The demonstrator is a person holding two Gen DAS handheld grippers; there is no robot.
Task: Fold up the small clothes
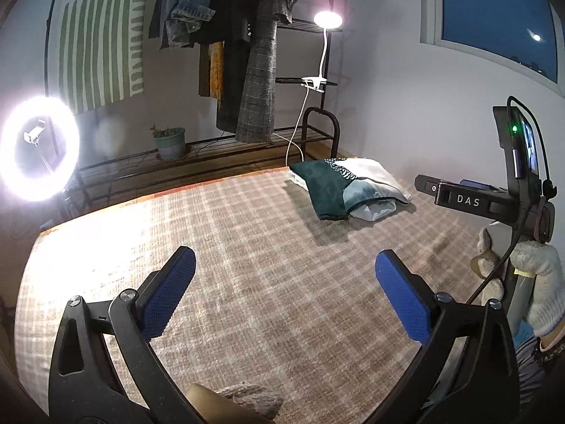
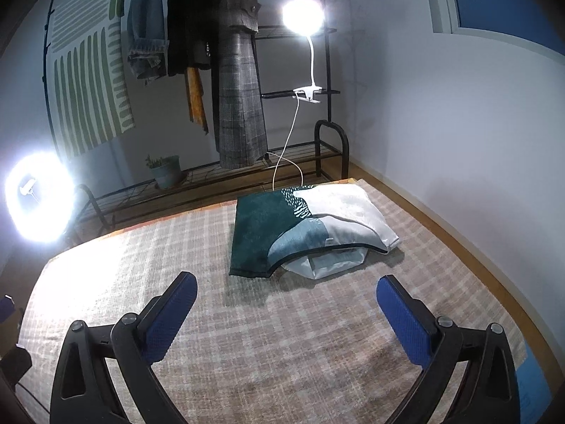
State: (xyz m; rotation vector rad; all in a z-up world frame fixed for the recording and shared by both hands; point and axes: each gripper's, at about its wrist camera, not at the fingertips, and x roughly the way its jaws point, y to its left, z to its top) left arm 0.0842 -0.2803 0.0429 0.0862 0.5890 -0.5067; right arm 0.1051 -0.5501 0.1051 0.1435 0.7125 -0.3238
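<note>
A folded garment (image 1: 328, 190) (image 2: 275, 233) in dark green, teal and white lies at the far side of a plaid cloth (image 1: 247, 247) (image 2: 282, 335). A pale grey-white piece (image 2: 328, 261) sticks out from under it. My left gripper (image 1: 285, 258) hovers open over bare plaid, well short of the garment, with nothing between its blue pads. My right gripper (image 2: 286, 279) is open too, just in front of the garment's near edge, holding nothing. In the left wrist view a gloved hand (image 1: 540, 282) holds the other device's black body (image 1: 469, 199) at the right.
A black clothes rack with hanging coats (image 1: 257, 70) (image 2: 240, 88) stands behind the cloth, with a plant pot (image 1: 171, 143) on its low shelf. A ring light (image 1: 35, 148) glares at the left; a clip lamp (image 2: 303, 16) shines from the rack. A wall runs along the right.
</note>
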